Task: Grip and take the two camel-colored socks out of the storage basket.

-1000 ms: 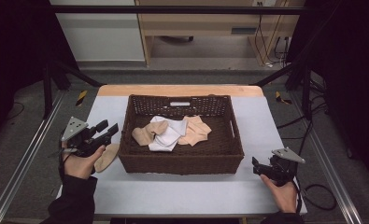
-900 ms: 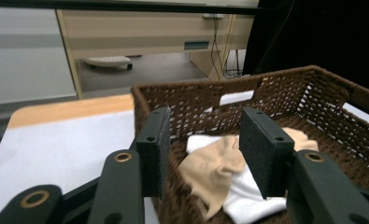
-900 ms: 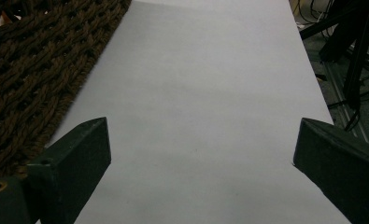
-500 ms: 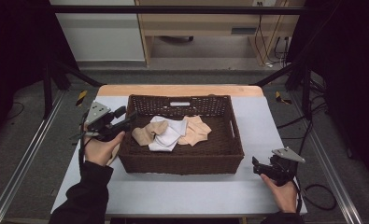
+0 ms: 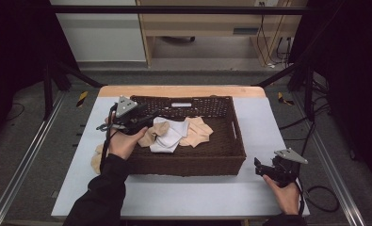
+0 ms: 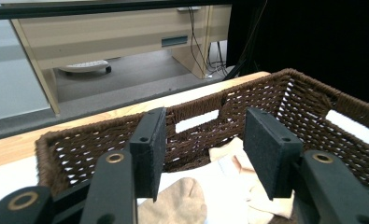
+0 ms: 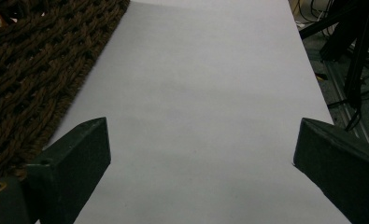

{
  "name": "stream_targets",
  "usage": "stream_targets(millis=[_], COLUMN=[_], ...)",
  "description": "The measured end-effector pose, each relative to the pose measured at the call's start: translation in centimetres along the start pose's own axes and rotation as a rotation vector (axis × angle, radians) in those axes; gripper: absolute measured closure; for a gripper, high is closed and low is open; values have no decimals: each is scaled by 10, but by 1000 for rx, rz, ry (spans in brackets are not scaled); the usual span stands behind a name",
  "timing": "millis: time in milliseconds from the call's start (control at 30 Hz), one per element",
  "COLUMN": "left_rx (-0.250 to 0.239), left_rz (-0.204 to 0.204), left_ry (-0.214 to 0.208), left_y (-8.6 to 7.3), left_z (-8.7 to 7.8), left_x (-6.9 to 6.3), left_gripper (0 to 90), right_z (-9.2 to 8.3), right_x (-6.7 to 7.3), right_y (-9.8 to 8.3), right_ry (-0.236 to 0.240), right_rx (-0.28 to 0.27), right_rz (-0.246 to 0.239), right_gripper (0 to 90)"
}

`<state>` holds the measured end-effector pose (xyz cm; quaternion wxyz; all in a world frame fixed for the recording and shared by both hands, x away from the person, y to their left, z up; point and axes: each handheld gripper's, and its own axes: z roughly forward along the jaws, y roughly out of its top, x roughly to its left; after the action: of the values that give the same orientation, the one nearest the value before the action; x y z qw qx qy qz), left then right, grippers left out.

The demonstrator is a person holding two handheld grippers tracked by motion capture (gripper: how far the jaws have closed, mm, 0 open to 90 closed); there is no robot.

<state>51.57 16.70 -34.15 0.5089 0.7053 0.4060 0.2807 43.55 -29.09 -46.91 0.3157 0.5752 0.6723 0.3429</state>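
Brown wicker basket (image 5: 188, 162) at the middle of the white counter (image 5: 263, 122), long side toward the person, presumably so both hands can reach in. Inside it, toward its left half: a loose heap of tan and white cloths (image 5: 174, 134), some looking like socks, though hard to tell for sure.

Left hand-held gripper (image 5: 143, 121) over the basket's left rim, pointing inward above the heap. In the left gripper view, jaws apart with nothing between them (image 6: 201, 144), tan cloth (image 6: 177, 205) just below; likely lined up for picking a piece.

Another tan piece (image 5: 98, 157) flat on the counter just outside the basket's left wall, partly hidden by the left sleeve; possibly the start of a sorted pile.

Right hand-held gripper (image 5: 270, 169) low over the counter near the basket's right front corner, jaws spread wide over bare white surface (image 7: 201, 140), seemingly parked out of the way.
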Motion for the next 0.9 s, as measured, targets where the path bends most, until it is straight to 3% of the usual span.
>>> stream_targets(millis=[233,433,800,900], left_rx=[54,149,244,290], left_rz=[21,50,35,51], left_ry=[8,30,26,18], left_y=[-7,-25,-45,-52], left_z=[23,49,67,74], left_x=[-3,2,7,6], left_gripper=[476,467,487,489], right_z=[1,1,1,1], right_x=[0,0,1,1], right_y=[0,0,0,-1], right_ry=[1,1,3,2], right_rx=[6,4,10,10], right_rz=[-6,-12,-11,-13], right_gripper=[42,43,46,47])
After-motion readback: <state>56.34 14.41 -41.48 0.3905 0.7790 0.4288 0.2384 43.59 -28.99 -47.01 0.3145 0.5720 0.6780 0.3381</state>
